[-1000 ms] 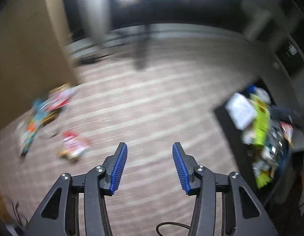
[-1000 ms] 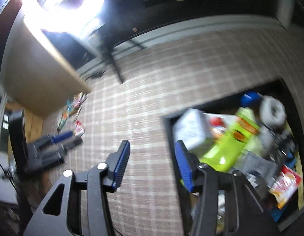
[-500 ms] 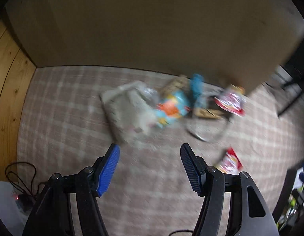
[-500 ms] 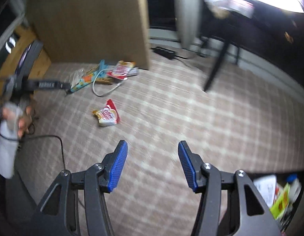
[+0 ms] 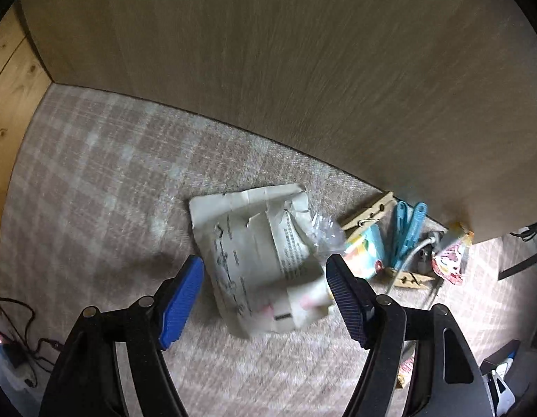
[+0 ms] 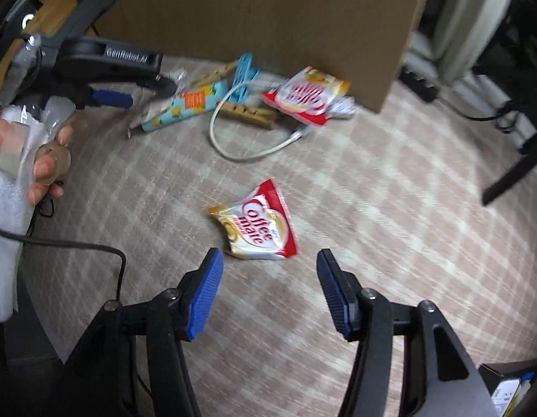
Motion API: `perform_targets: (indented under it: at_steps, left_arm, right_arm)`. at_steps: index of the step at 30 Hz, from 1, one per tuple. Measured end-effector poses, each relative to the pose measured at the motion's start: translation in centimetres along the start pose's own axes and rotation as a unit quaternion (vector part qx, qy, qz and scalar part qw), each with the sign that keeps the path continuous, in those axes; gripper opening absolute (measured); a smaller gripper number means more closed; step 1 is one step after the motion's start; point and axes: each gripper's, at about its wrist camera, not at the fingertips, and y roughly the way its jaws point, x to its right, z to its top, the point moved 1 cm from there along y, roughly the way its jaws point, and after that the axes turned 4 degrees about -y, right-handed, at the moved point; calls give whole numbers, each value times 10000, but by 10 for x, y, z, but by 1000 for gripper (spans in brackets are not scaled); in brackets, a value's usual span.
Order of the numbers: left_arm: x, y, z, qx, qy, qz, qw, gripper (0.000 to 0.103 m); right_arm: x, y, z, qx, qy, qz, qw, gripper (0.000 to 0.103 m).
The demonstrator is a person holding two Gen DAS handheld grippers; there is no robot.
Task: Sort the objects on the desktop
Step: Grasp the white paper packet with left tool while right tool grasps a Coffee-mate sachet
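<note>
A: On the carpet (image 5: 94,180) by the board (image 5: 303,69): left gripper (image 5: 265,299) opening, straddling a torn envelope (image 5: 254,264), pads clear. Pegs (image 5: 406,232) right of it.

B: Right gripper (image 6: 268,286)? Wide open, empty, creamer sachet (image 6: 256,226) just ahead on the carpet.

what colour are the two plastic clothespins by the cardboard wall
Light blue; the plastic clothespins show best in the left wrist view.
</note>
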Motion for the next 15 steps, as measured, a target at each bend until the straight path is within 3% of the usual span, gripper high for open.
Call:
perform_targets:
  at_steps: [10,15]
  left_arm:
    - [-11,13,0,186,6,96,9998,70]
    - [-14,11,-6,304,179,209,9992,60]
  right_arm:
    - [-11,36,14,-337,-408,-477,9975,62]
    - [-17,42,17,-407,-587,-571,9958,63]
